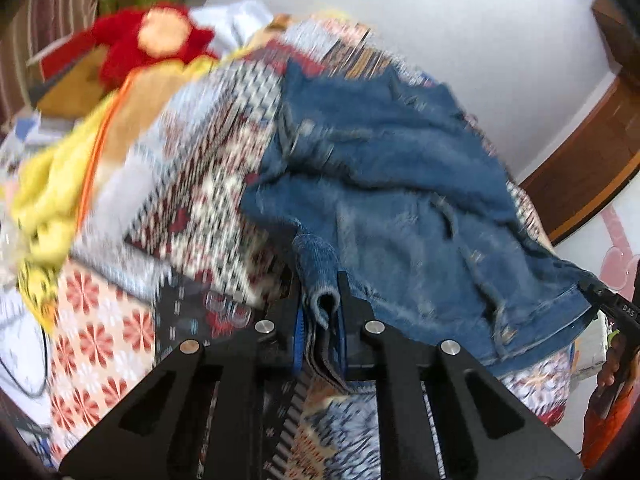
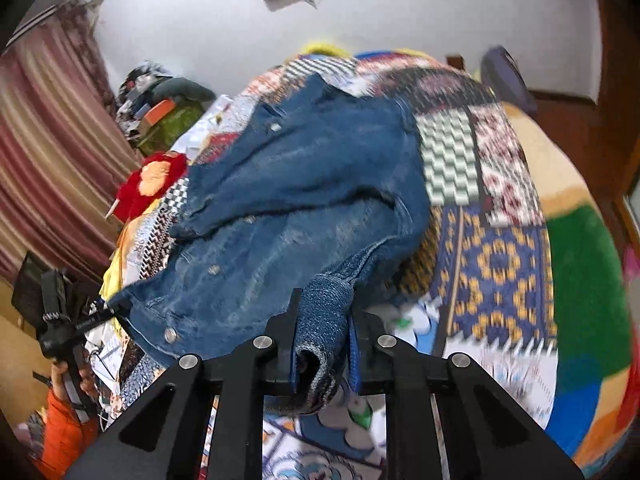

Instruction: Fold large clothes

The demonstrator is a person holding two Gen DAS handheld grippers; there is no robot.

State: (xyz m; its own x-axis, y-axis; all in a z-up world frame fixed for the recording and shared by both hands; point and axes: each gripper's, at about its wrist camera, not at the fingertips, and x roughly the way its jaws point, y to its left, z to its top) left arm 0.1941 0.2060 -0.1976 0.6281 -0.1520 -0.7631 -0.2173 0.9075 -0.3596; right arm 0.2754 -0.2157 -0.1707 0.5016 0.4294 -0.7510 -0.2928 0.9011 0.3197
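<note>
A blue denim jacket (image 1: 392, 200) lies spread and rumpled on a patterned patchwork bedspread (image 1: 208, 168). My left gripper (image 1: 322, 304) is shut on a bunched edge of the jacket and holds it just above the bed. The right gripper (image 1: 600, 294) shows at the far right, clamped on the jacket's other corner. In the right wrist view my right gripper (image 2: 324, 320) is shut on a folded hem of the denim jacket (image 2: 288, 200). The left gripper (image 2: 108, 312) shows at the left, holding the jacket's button edge. The jacket is stretched between both grippers.
A red plush toy (image 1: 156, 40) and yellow cloth (image 1: 48, 192) lie at the bed's far side. A striped curtain (image 2: 48, 152) hangs left. The bedspread (image 2: 496, 264) extends right. A wooden door (image 1: 592, 160) stands beyond the bed. The person's orange sleeve (image 2: 64, 432) is low left.
</note>
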